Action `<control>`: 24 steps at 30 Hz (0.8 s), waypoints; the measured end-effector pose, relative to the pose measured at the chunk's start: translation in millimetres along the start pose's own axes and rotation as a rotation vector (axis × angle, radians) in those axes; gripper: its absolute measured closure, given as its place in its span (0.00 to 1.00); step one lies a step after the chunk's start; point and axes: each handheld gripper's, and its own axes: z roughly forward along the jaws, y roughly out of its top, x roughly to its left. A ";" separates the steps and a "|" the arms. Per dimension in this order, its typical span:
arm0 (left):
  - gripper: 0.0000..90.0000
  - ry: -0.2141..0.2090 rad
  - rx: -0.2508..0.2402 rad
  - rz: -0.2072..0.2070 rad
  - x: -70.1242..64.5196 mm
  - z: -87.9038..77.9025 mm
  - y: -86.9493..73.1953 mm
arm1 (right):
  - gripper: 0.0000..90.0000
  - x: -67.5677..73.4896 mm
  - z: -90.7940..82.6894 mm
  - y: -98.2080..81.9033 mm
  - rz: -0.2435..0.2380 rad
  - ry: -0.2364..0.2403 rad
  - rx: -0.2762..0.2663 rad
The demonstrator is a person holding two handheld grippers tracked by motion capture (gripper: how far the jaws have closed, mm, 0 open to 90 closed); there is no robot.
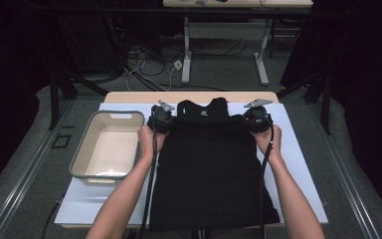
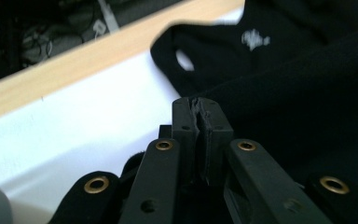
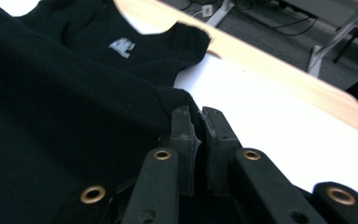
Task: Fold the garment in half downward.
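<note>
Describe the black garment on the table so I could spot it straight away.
Find the white sheet covering the wooden table. The black sleeveless top lies flat at its middle, just right of the beige tub, with the left gripper and right gripper pinching its folded edge. It is the only cloth item, with a small white neck label.

A lab or recording studio: black curtains (image 1: 363, 74) around the surface (image 1: 298, 149), loose cables (image 1: 149, 64) on grey carpet, a desk frame (image 1: 224, 35) behind.
</note>
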 end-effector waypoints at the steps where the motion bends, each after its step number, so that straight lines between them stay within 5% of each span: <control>1: 0.96 0.000 0.017 0.004 -1.9 0.0 -2.3 | 0.93 0.6 -1.1 -2.9 -0.005 0.009 0.006; 11: 0.96 0.033 0.080 0.040 -24.8 -10.6 -26.2 | 0.93 13.0 -11.3 -36.5 -0.037 0.086 0.051; 19: 0.93 -0.005 0.125 0.088 -41.3 -13.2 -50.2 | 0.91 24.1 -13.2 -63.9 -0.066 0.116 0.151; 24: 0.78 -0.038 0.129 0.055 -38.9 -11.9 -52.6 | 0.81 24.9 -7.1 -69.5 -0.032 0.137 0.190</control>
